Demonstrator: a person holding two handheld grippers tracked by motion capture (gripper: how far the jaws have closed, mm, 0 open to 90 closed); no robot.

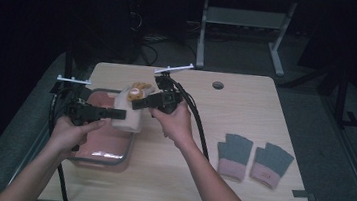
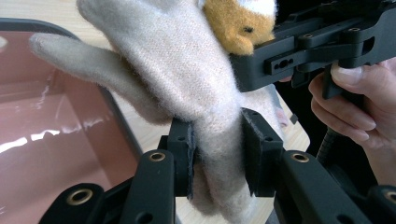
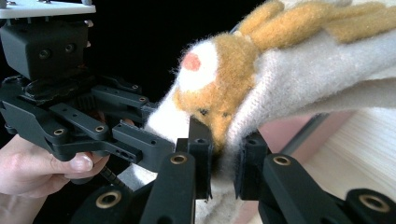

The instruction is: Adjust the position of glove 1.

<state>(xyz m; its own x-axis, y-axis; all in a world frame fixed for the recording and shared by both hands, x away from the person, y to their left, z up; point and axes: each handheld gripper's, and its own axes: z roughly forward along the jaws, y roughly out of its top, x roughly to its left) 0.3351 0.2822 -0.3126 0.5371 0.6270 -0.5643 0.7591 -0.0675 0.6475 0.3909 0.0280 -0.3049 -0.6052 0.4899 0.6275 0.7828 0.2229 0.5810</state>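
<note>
High view: both grippers hold a cream mitten [image 1: 130, 113] above the pink tray [image 1: 103, 148] at the worktop's [image 1: 246, 107] left; two grey gloves [image 1: 253, 158] lie well apart, right. Lifted out, I'd judge, with placing left to do.

Left gripper view: the left gripper [image 2: 217, 154] has its fingers [image 2: 182, 149] clamped on the mitten's cuff.

Right gripper view: the right gripper [image 3: 223, 163] has its fingers [image 3: 201, 154] pinching cloth by the orange animal face [image 3: 210, 93]. The mitten's far end is cut off.

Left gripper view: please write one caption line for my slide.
Left gripper shut on a cream mitten with an animal face, above a pink tray.
</note>
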